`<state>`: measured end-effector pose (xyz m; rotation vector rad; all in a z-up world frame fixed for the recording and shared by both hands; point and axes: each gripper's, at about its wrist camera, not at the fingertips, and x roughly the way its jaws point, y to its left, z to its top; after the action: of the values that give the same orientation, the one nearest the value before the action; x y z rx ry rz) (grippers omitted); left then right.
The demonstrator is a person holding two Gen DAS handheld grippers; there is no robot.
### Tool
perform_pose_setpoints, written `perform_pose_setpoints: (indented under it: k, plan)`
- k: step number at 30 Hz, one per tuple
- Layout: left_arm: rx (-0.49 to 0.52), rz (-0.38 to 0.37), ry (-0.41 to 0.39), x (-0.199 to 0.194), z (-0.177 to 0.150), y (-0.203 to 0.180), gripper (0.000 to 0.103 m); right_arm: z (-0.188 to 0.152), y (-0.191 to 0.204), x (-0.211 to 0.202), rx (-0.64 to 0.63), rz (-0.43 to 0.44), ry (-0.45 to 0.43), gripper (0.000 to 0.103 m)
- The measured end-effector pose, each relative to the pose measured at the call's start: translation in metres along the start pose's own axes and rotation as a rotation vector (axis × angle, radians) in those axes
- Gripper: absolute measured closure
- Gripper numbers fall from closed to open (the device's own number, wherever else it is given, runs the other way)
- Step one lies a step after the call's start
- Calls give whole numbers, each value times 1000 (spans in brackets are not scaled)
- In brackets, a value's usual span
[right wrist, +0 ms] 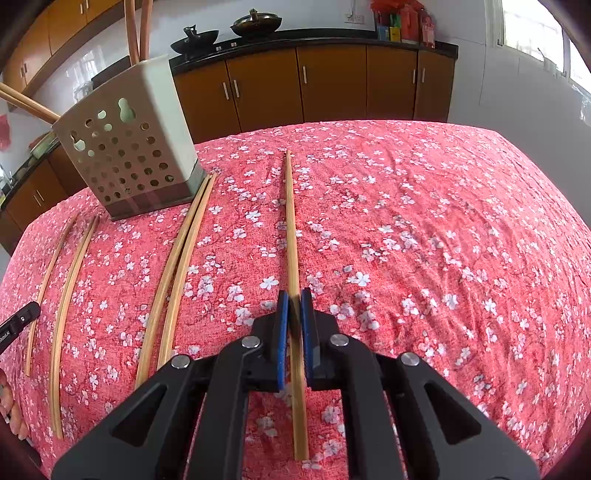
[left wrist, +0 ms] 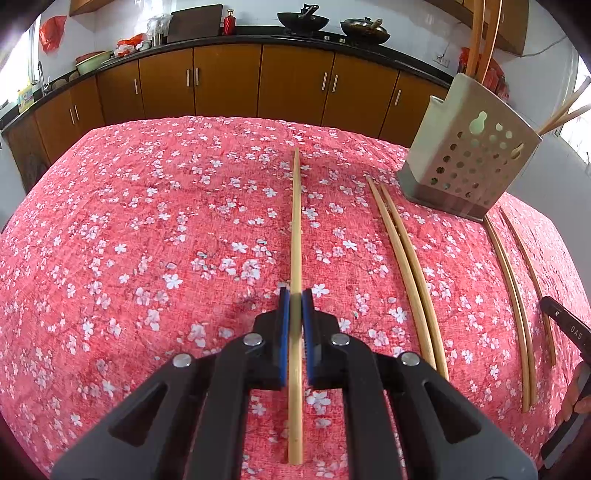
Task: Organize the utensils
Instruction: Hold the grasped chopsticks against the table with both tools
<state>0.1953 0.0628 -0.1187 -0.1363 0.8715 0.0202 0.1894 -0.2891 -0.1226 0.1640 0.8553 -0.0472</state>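
Pinching one chopstick (left wrist: 295, 229) in left gripper (left wrist: 295, 301), another chopstick (right wrist: 293, 236) in right gripper (right wrist: 294, 301); both lie flat on cloth (left wrist: 147, 240), near holder (left wrist: 469, 162), probably bound there.

Cut off and hidden

Holder's chopsticks (left wrist: 480, 33) run past the top edge; a hand (right wrist: 11, 406) shows only partly at the frame edge.

A red tablecloth (left wrist: 147, 240) printed with small white blossoms covers the table, slightly wrinkled. Behind it runs a row of brown wooden cabinets (left wrist: 225, 79) with slim metal handles under a black countertop (left wrist: 258, 35). On that counter stand two dark woks (left wrist: 303, 20) — one with a lid (left wrist: 364, 27) — plus a red bottle (left wrist: 229, 22), a dark cutting board (left wrist: 195, 22) leaning on the white wall and a green basin (left wrist: 92, 61). A red plastic bag (left wrist: 51, 31) hangs at the far left — a bright window (right wrist: 532, 26) shows in the right wrist view.
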Motion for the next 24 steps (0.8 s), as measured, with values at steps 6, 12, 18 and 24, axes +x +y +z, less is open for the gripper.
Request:
perform_pose_setpoints:
  k: [6, 12, 18, 24]
  plan:
    - [-11, -9, -1, -1, 0, 1, 94, 0, 0, 0, 0, -1, 0, 95]
    - [-10, -9, -1, -1, 0, 1, 94, 0, 0, 0, 0, 2, -3, 95]
    - [-10, -8, -1, -1, 0, 2, 94, -1, 1, -1, 1, 3, -3, 95]
    - [-11, -9, -1, -1, 1, 2, 94, -1, 1, -2, 3, 5, -3, 95]
